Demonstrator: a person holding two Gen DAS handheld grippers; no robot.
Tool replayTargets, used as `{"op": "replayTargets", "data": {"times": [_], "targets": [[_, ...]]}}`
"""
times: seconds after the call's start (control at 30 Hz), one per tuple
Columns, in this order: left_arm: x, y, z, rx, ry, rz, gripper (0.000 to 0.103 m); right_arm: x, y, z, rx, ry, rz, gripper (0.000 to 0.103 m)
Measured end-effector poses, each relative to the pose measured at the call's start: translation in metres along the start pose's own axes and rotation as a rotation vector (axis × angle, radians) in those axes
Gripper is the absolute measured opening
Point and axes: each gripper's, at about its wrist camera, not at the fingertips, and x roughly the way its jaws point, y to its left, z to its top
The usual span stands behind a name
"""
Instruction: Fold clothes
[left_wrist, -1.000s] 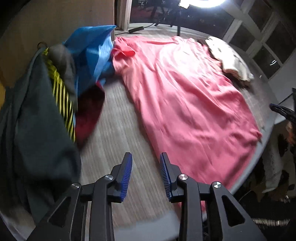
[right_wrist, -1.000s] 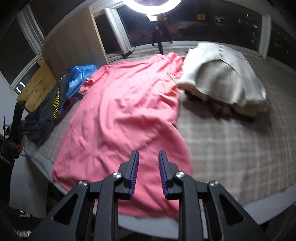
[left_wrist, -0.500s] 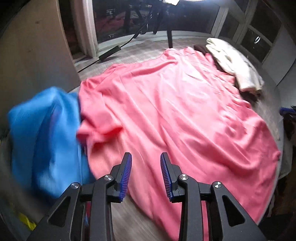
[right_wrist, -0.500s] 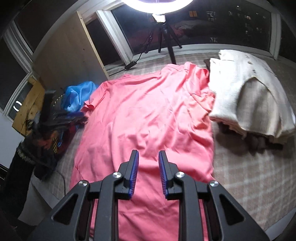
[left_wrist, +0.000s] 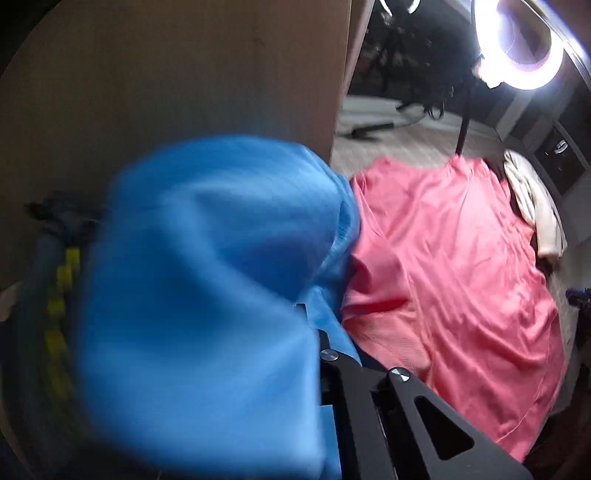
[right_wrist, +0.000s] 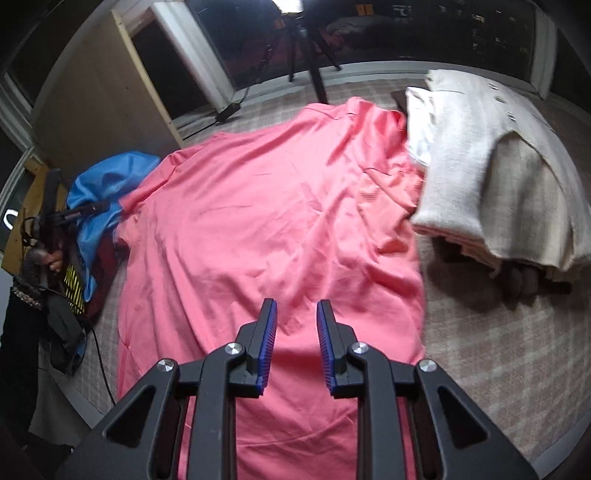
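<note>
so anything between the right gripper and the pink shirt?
Nothing visible. The right gripper hangs open directly over the pink shirt, bare fabric between its fingers. The cream pile overlaps only the shirt's far right edge; the blue garment sits at its left sleeve.

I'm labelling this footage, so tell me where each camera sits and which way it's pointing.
Left wrist: rides the left tongs, pressed into the blue garment, facing along the bed toward the ring light; only one black finger shows.
Right wrist: rides the right tongs, open above the pink garment, looking down across the bed; both fingers show.
Shared: pink garment, blue garment, cream folded pile.
</note>
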Motion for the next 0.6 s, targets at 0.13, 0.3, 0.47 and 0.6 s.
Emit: {"op": "replayTargets", "data": {"times": [0.13,0.3,0.47,0.6], "targets": [[-0.016,-0.036,0.010,0.119,-0.079,0.148,0.051,0.008,0.015,0.009,-0.025,0.006,0.020,0.023],[-0.014,-0.035,0.021,0.105,-0.104,0.302,0.050,0.011,0.035,0.018,-0.060,0.008,0.044,0.027],[-0.040,-0.013,0.016,0.036,-0.153,0.281,0.065,0.007,0.043,0.011,-0.110,0.011,0.016,0.031],[0.028,-0.009,0.014,0.133,0.049,0.256,0.052,0.011,0.035,0.008,-0.070,0.020,0.025,0.031]]}}
